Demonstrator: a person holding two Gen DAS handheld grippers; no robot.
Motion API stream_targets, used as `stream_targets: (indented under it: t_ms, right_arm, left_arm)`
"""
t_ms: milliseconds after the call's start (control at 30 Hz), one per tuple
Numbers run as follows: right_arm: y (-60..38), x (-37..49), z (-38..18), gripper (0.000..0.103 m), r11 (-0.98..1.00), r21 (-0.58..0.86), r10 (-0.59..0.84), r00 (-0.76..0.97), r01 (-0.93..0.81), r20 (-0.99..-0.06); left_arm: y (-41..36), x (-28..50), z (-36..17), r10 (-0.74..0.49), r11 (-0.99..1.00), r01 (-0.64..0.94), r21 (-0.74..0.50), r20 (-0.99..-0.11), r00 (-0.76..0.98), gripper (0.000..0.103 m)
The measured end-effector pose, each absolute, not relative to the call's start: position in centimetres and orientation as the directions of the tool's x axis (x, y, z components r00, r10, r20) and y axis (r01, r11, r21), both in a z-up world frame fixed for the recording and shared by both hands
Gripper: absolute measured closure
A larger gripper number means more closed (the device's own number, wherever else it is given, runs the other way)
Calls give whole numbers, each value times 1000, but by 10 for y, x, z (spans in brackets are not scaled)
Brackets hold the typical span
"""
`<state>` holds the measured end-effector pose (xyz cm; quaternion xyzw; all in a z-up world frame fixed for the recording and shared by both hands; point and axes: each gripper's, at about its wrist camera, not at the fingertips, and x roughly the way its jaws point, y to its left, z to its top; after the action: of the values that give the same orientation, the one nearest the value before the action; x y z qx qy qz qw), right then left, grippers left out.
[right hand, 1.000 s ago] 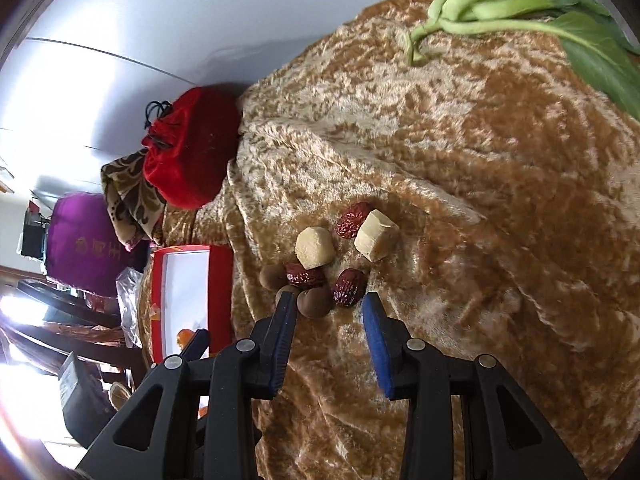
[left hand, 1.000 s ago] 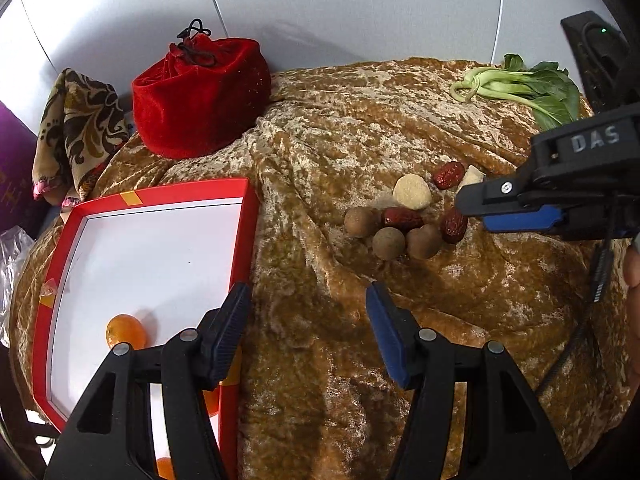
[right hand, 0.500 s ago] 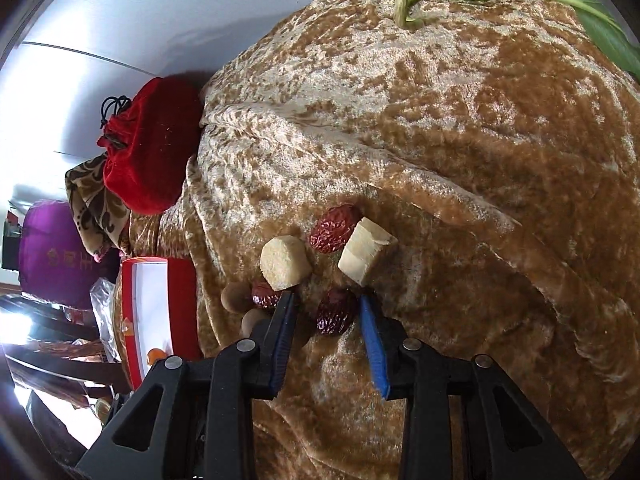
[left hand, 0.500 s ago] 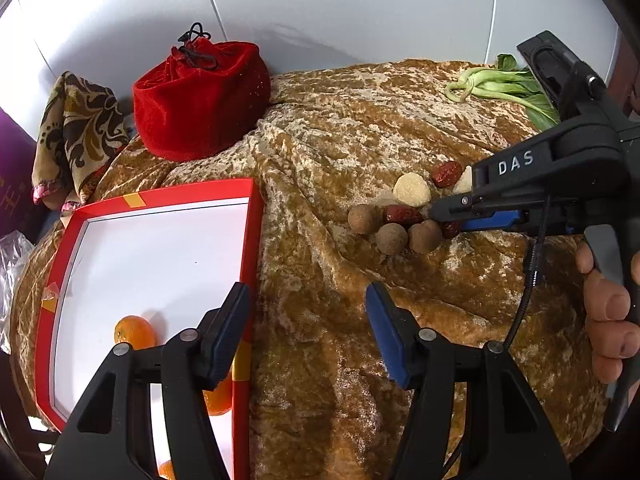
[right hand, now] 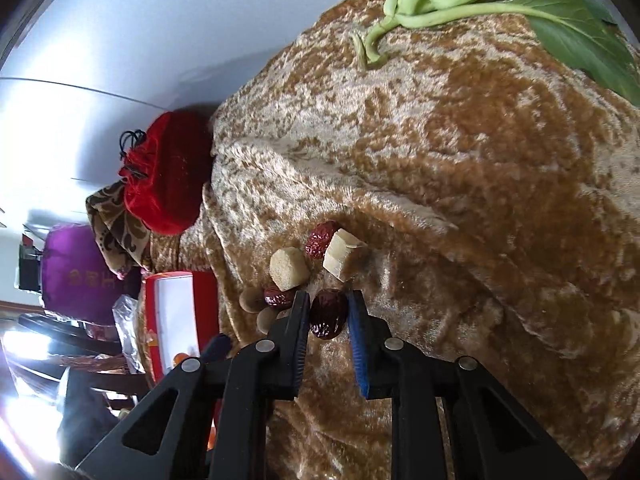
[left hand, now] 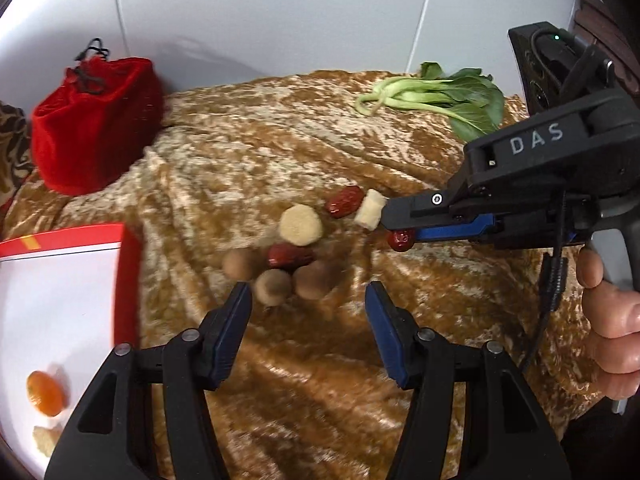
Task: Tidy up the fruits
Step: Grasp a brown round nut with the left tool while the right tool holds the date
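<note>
My right gripper [right hand: 329,312] is shut on a dark red date [right hand: 329,314]; in the left wrist view it [left hand: 400,236] holds that date [left hand: 401,240] just above the gold cloth. Beside it lie another red date [left hand: 343,201], a third date [left hand: 289,255], two pale cakes [left hand: 300,225] [left hand: 370,209] and three brown longans [left hand: 273,287]. My left gripper [left hand: 306,312] is open and empty, just in front of the longans. A red tray [left hand: 127,264] with a white floor at left holds an orange fruit [left hand: 45,393].
A red velvet pouch [left hand: 94,124] stands at the back left. Green bok choy [left hand: 440,98] lies at the back right near the wall. A patterned cloth [right hand: 110,224] and a purple bag [right hand: 78,272] sit past the table's left edge.
My right gripper moved in over the fruit pile and shut on a red date. My left gripper moved right and forward, from over the tray toward the longans.
</note>
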<state>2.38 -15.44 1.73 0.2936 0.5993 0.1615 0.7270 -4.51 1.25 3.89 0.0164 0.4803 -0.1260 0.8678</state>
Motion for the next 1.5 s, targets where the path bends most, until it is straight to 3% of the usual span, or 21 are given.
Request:
stream_targets:
  t_ms: [133,267,1100,1167,1267,1500]
  right_arm:
    - [-163,24,21,83,768,628,591,236,127,-771]
    - [-168,24,22,83,762,635,597,239,129,-765]
    - [-171,22,23,83,762,635,597,241,131,-766]
    - [-170,22,23,83,763,633,595,241,129,-767]
    - [-169,22,21,83,765,631,595,235,130,-769]
    - [-165,22,19,83,767,629,594,227,128,-771]
  left_arm:
    - [-2,-43,36,-276,944,299,-138,-826,491,54]
    - [-8,-36,29,-270,940,318,-122,-834,482,62]
    - [1,-20,15,-231,948,306,-87,-849,475,62]
    - [2,-18,12,-221,951,298,-84,-858,463,74]
    - [3,-16,10,-222,951,296,-87,-858,463,81]
    - [4,-22,12,-231,948,304,-90,-854,467,81]
